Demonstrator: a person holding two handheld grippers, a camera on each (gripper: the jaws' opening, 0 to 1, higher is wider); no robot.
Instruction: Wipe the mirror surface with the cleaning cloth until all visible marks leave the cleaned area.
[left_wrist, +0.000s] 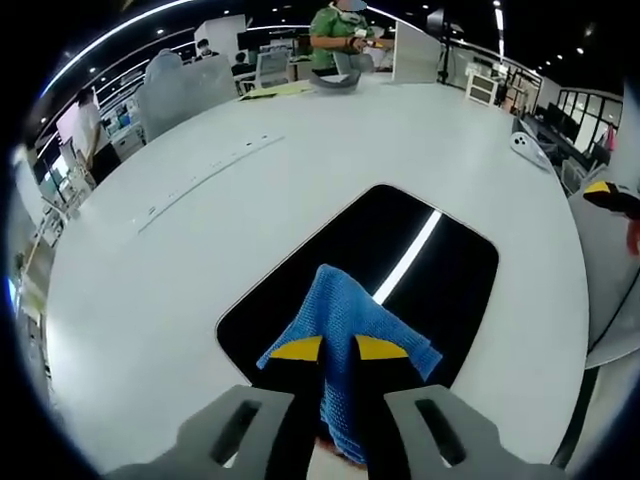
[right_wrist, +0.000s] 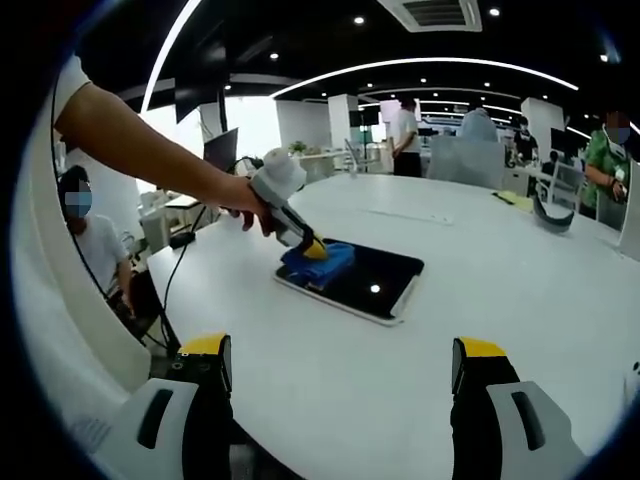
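In the left gripper view, the left gripper (left_wrist: 338, 348) had its two yellow-tipped jaws closed on a blue cloth (left_wrist: 345, 325), which was bunched between them and spread forward onto the near end of the mirror (left_wrist: 440, 270). The mirror lay flat on the white table (left_wrist: 300, 160), dark, with a bright strip of ceiling light reflected across it. This view also showed a long faint strip along the table's far left part and a small white object (left_wrist: 527, 148) near the table's right edge.

The right gripper view gave the same scene from the side and further off. There the left gripper (right_wrist: 312, 249) came in from the left, held by a person's hand (right_wrist: 243, 203) on a bare outstretched arm, pressing the cloth (right_wrist: 322, 262) onto the mirror's (right_wrist: 375, 280) left end. A single bright spot shone on the glass. The right gripper (right_wrist: 340, 375) stood well apart from the mirror, over the near table (right_wrist: 330, 380), its jaws spread wide with nothing between them. A seated person (right_wrist: 90, 250) was at the left, beyond the table edge.
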